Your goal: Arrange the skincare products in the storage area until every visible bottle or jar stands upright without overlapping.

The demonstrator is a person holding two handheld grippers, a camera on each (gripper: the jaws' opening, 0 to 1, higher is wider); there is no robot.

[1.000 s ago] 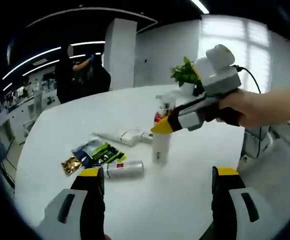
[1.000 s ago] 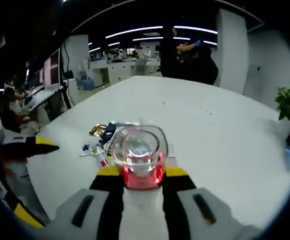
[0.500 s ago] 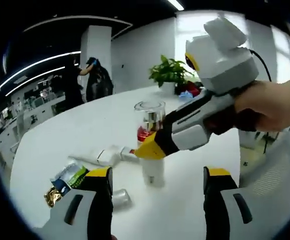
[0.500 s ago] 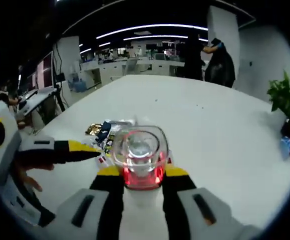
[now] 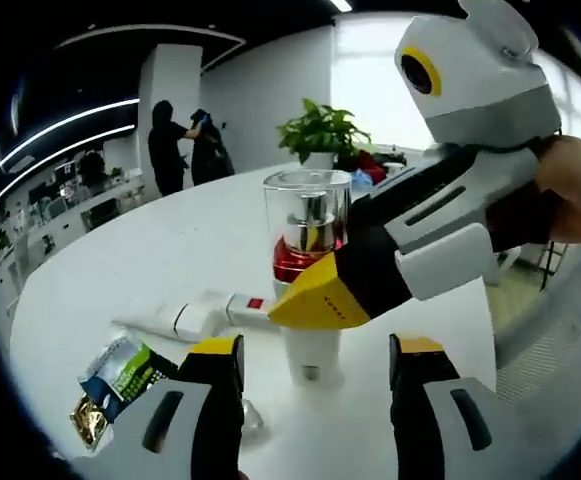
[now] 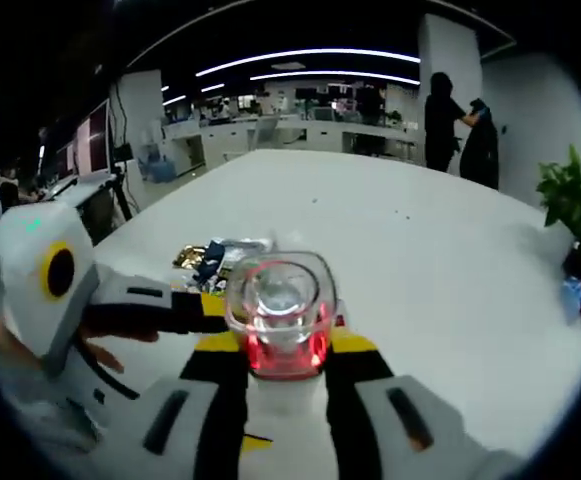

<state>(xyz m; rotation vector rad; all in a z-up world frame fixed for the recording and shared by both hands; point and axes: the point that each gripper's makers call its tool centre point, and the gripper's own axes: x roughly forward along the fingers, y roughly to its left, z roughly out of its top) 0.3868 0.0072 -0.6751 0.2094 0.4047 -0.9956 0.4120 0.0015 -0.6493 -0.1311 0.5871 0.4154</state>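
My right gripper (image 6: 280, 345) is clamped on the upright bottle (image 5: 308, 290) on the table (image 6: 420, 240); left gripper (image 5: 315, 350), jaws apart, closes in; a bump could topple it onto the tube (image 5: 205, 315).

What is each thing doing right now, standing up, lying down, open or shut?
Pump bottle: standing upright on the table, clear cap on, held by the right gripper.
Right gripper: shut on the pump bottle.
Left gripper: open, holding nothing.
White tube: lying flat.
Sachets: lying flat in a small pile.
Potted plant: upright at the table's far edge.
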